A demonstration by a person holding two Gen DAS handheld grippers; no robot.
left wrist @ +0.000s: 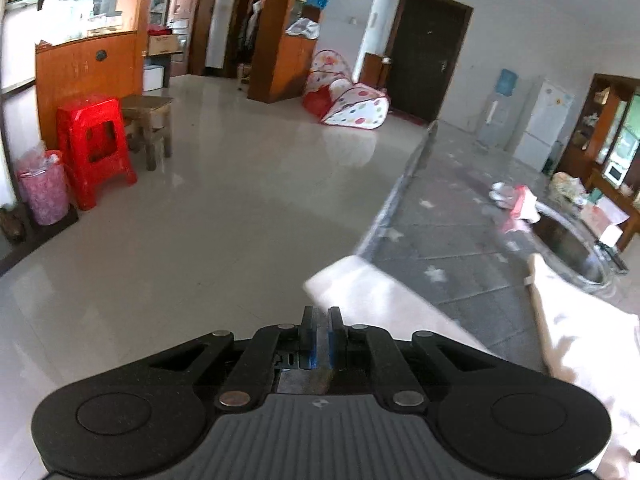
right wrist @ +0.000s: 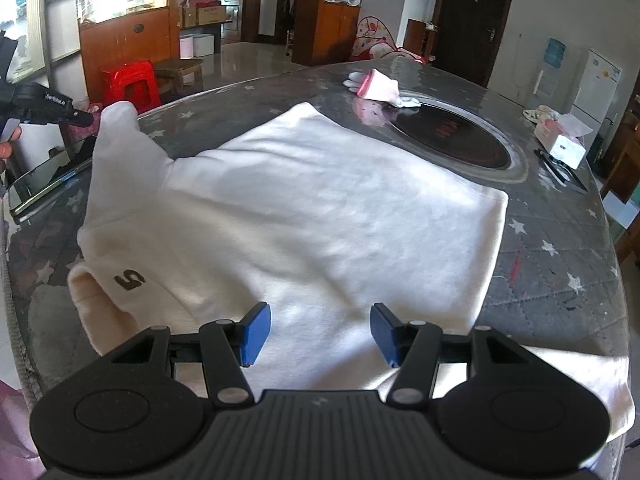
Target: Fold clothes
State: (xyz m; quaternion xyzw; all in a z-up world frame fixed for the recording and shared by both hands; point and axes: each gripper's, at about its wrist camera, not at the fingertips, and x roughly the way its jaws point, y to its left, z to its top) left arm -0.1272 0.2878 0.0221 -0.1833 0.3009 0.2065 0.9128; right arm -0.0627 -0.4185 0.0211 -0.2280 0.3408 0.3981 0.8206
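Sleeve might get away from you

Your left tongs [left wrist: 321, 334] are shut beside the sleeve [right wrist: 116, 136], seemingly holding nothing; right tongs [right wrist: 320, 334] hang open above the sweatshirt [right wrist: 320, 208], so it could shift on the desk [right wrist: 560, 264].

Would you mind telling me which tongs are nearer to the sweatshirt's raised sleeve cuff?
Left. The left tongs sit shut at the raised cuff; the right tongs hover open over the white sweatshirt body.

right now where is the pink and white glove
In the right wrist view the glove lies at the table's far side, beyond the white sweater, touching the round black hob's far-left rim.
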